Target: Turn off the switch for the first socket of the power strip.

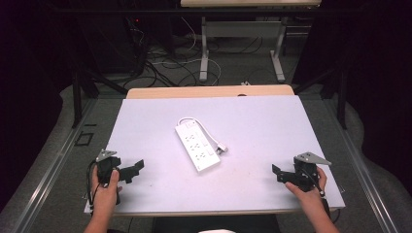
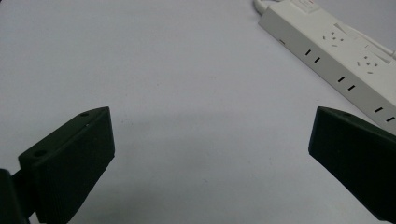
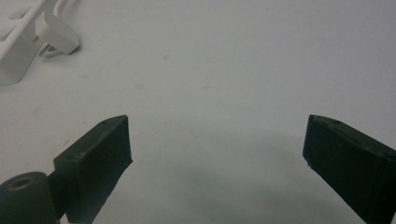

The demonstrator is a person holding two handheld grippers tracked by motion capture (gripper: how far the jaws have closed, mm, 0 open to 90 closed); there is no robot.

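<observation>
The left gripper [image 1: 137,167] and right gripper [image 1: 276,171] rest at the near corners of the white board [image 1: 145,121], both with jaws spread wide and empty. Between them, mid-board and well apart from each, a white power strip [image 1: 197,146] lies diagonally, its plug [image 1: 221,148] just beside it.

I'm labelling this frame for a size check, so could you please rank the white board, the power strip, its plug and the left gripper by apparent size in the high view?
1. White board, largest.
2. Power strip.
3. Left gripper, somewhat smaller than the strip, though nearer the camera, so the ranking is unsure.
4. Plug, smallest.
</observation>
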